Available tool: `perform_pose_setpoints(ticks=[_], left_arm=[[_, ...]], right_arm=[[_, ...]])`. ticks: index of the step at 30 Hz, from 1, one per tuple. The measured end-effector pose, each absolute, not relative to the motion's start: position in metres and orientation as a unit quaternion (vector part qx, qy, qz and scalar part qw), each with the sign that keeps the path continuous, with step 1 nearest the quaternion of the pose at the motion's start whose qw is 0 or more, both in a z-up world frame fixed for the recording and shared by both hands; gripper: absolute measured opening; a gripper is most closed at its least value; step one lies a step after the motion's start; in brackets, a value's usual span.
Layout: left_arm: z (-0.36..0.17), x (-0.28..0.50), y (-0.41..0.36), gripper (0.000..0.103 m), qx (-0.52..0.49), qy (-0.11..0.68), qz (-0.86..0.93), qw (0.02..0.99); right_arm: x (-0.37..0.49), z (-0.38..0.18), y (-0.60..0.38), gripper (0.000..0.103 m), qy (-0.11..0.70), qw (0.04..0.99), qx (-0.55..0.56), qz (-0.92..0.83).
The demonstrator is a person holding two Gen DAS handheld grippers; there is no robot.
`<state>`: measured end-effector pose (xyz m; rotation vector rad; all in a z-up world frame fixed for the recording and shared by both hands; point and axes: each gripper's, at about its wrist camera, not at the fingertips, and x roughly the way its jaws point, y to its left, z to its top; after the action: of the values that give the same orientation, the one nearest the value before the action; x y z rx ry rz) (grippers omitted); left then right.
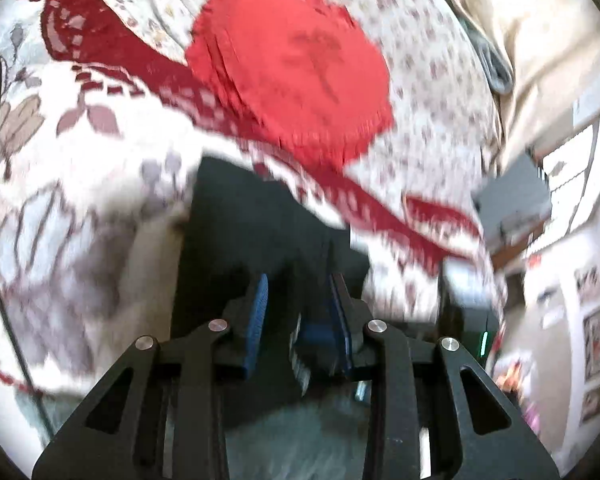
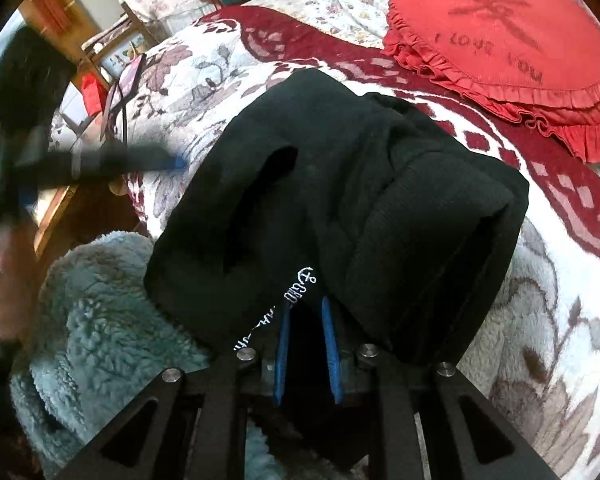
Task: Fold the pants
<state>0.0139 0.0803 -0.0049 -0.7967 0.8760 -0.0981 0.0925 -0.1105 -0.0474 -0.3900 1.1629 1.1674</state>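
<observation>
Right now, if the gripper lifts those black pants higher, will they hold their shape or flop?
The black pants will probably flop: they already drape in soft rolls over the bedspread. The thick knit looks fairly heavy and unlikely to slip from the right gripper.

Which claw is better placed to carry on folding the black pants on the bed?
Probably the right claw: its pads pinch the black pants. The left claw shows no clear grip.

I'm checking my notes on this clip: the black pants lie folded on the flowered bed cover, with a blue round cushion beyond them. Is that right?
Not quite: the round cushion is red, not blue, with a frilled edge, as the right wrist view shows clearly. The rest holds: the black pants lie folded on the flowered bed cover, and the cushion sits beyond them.
</observation>
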Motion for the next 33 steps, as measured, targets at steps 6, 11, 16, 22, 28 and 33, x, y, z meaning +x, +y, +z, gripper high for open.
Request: perform_pose_setpoints(ticks=[6,11,16,22,28,33], left_arm=[[-0.067,0.056,0.095,0.028,-0.429,0.460,-0.004,0.778],[-0.066,0.047,0.103,0.028,-0.445,0.449,-0.017,0.775],[-0.070,0.058,0.096,0.028,-0.457,0.443,-0.018,0.771],[-0.071,0.061,0.094,0.028,-0.447,0.443,-0.020,0.777],[-0.071,0.063,0.093,0.029,-0.451,0.439,-0.019,0.777],[-0.070,0.062,0.094,0.031,-0.457,0.433,-0.018,0.777]], right_arm=[[0.093,-0.049,-0.111,0.016,0.526,0.658,-0.154,0.517],[0.094,-0.039,-0.115,0.016,0.532,0.653,-0.150,0.517],[0.098,0.011,-0.109,0.016,0.470,0.690,-0.137,0.533],[0.132,-0.008,-0.093,0.016,0.462,0.726,-0.148,0.487],[0.136,-0.035,-0.102,0.016,0.454,0.733,-0.122,0.491],[0.137,-0.035,-0.103,0.016,0.454,0.732,-0.120,0.494]])
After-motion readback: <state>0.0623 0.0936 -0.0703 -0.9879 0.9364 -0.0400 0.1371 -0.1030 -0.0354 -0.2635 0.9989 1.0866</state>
